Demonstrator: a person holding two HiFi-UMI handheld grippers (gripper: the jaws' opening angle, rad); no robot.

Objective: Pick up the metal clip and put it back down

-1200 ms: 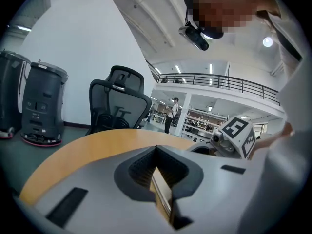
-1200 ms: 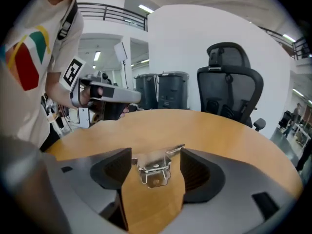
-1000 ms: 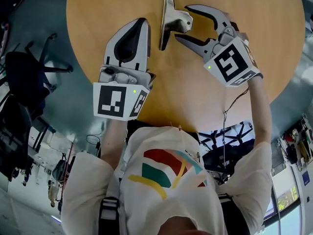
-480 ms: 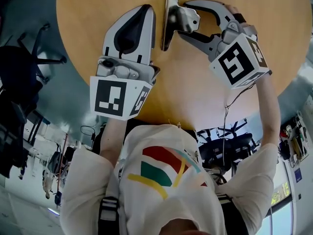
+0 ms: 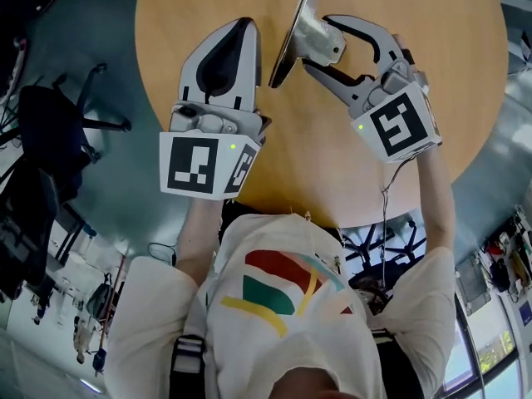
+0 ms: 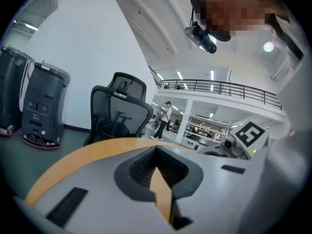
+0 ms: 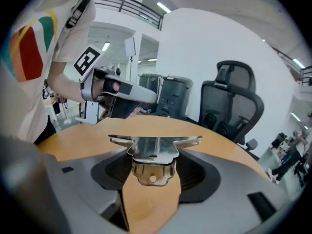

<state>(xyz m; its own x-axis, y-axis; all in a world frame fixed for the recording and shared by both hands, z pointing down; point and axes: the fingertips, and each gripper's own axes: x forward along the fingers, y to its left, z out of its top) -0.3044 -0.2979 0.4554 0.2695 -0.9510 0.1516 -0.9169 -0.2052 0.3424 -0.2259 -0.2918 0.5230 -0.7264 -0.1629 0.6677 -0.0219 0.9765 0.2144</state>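
The metal clip [image 5: 298, 25] is a shiny steel bulldog clip, tilted over the round wooden table [image 5: 432, 23]. My right gripper [image 5: 319, 41] is shut on the clip's handle end, one finger above it and one below. In the right gripper view the clip [image 7: 155, 150] sits crosswise between the dark pads of that gripper [image 7: 152, 168], its holed tab pointing back at the camera. My left gripper [image 5: 236, 30] rests just left of the clip, jaws together and holding nothing. The left gripper view shows that gripper [image 6: 156, 155] with only a thin sliver of table between its jaws.
The table's near edge [image 5: 274, 210] curves close to the person's body. A black office chair [image 5: 50, 123] stands on the floor to the left, and another chair [image 7: 234, 106] lies beyond the table. Two grey machines [image 6: 41, 106] stand by the wall.
The right gripper's jaws have gripped the clip's handle. The clip, upright before, now leans with its far end tipped to the right. The left gripper stays beside it.
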